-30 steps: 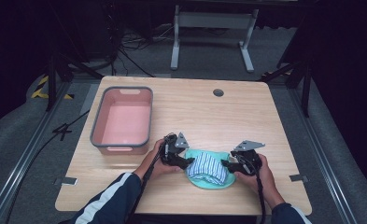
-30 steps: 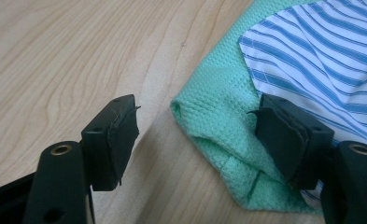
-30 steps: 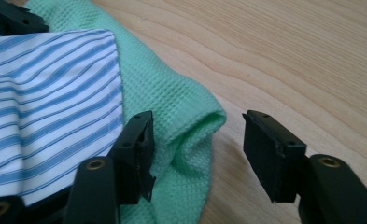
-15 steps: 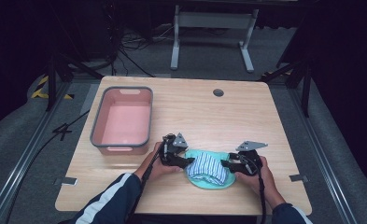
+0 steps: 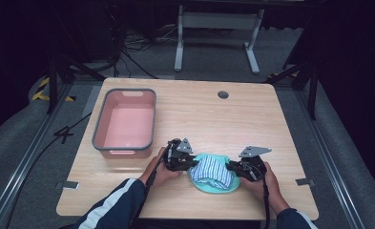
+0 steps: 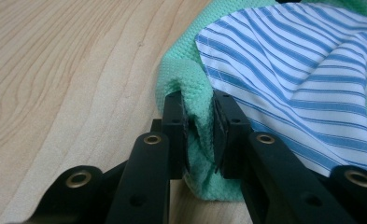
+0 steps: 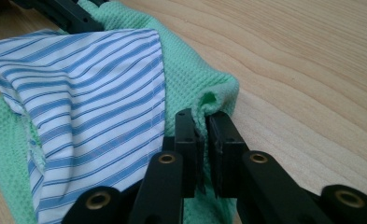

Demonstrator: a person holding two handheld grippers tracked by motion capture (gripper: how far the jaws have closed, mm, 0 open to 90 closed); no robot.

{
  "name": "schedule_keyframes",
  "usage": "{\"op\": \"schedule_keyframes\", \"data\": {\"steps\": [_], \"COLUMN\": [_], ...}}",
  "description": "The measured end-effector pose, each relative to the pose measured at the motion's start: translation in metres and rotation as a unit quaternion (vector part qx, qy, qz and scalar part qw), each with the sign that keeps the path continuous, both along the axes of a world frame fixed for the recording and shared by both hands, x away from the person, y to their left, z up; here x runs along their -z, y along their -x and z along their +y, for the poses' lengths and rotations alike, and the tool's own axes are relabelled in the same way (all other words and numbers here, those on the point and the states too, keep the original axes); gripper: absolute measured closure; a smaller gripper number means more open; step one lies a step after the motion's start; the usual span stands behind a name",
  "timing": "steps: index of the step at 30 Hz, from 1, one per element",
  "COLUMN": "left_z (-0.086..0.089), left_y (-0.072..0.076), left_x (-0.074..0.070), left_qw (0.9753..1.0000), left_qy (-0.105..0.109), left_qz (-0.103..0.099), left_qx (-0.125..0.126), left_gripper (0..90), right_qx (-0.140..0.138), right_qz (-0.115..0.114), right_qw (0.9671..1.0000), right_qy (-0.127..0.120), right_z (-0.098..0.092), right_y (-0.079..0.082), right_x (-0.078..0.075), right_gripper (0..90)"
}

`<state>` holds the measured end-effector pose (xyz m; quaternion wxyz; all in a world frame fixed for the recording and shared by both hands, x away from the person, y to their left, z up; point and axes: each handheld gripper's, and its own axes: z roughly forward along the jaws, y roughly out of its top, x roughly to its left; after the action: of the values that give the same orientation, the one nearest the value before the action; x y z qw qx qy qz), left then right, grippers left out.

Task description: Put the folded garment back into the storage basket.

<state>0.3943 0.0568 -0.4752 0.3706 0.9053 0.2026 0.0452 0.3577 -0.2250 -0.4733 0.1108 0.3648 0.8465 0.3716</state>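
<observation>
A green waffle-weave cloth [image 5: 214, 187] lies near the table's front edge with a blue-and-white striped cloth [image 5: 212, 171] bundled on top. My left gripper [image 5: 189, 163] is at its left side, shut on a fold of the green cloth [image 6: 197, 112]; the striped cloth [image 6: 307, 79] lies just beside the jaws. My right gripper [image 5: 232, 167] is at the right side, shut on the green cloth's edge [image 7: 209, 100], with the striped cloth [image 7: 92, 93] to its left. In the right gripper view, the left gripper [image 7: 71, 14] shows beyond the bundle.
A pink bin with a grey rim [image 5: 124, 123] stands on the table's left, behind my left hand. A round cable hole [image 5: 223, 94] sits near the far edge. The wooden table [image 5: 252, 124] stretches bare at the back right.
Both grippers stay at the bundle's sides; the left one has shifted slightly toward the cloth. The cloths look about the same.
</observation>
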Motion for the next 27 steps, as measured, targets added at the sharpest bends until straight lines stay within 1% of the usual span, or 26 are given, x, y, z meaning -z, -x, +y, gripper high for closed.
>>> {"op": "schedule_keyframes", "data": {"steps": [1, 2, 5, 8, 10, 13, 16, 17, 18, 23, 27], "left_z": [0.000, 0.000, 0.001, 0.001, -0.001, -0.001, 0.000, 0.000, 0.001, 0.001, 0.001], "left_y": [0.000, 0.000, -0.001, 0.000, 0.001, 0.001, 0.000, 0.001, 0.001, 0.004, 0.003], "left_x": [-0.001, -0.001, -0.002, -0.003, -0.004, -0.005, -0.007, -0.007, -0.008, -0.014, -0.018], "left_qw": [1.0000, 1.0000, 1.0000, 1.0000, 1.0000, 0.9999, 0.9998, 0.9999, 0.9999, 0.9995, 0.9995], "left_qy": [-0.003, 0.002, 0.005, 0.004, -0.001, -0.009, -0.011, -0.009, -0.005, -0.018, -0.014], "left_qz": [0.001, 0.001, 0.004, 0.000, -0.006, -0.010, -0.012, -0.012, -0.013, -0.026, -0.028], "left_qx": [-0.001, -0.002, -0.006, -0.006, -0.004, 0.006, 0.010, 0.006, 0.004, 0.009, 0.008], "left_gripper": [78.1, 79.2, 83.2, 84.3, 84.4, 84.5, 84.7, 84.9, 84.9, 84.9, 84.9], "right_qx": [-0.001, -0.003, -0.002, -0.001, 0.000, -0.001, -0.002, -0.002, -0.001, -0.004, -0.007], "right_qz": [-0.001, -0.002, -0.001, -0.002, -0.001, -0.002, -0.001, -0.005, -0.004, -0.014, -0.017], "right_qw": [1.0000, 1.0000, 1.0000, 1.0000, 1.0000, 1.0000, 1.0000, 1.0000, 0.9999, 0.9998, 0.9997], "right_qy": [0.001, 0.001, -0.003, -0.003, -0.002, -0.006, -0.008, -0.009, -0.016, -0.013, -0.014], "right_z": [0.000, -0.001, -0.002, -0.003, -0.003, -0.004, -0.005, -0.005, -0.006, -0.005, -0.003], "right_y": [0.000, 0.000, -0.001, 0.000, 0.001, 0.001, 0.001, 0.001, 0.001, 0.005, 0.005], "right_x": [0.000, -0.001, -0.001, -0.002, -0.002, -0.004, -0.006, -0.007, -0.008, -0.013, -0.015], "right_gripper": [84.3, 85.3, 86.6, 86.8, 86.8, 86.9, 87.0, 87.1, 87.1, 87.2, 87.3]}}
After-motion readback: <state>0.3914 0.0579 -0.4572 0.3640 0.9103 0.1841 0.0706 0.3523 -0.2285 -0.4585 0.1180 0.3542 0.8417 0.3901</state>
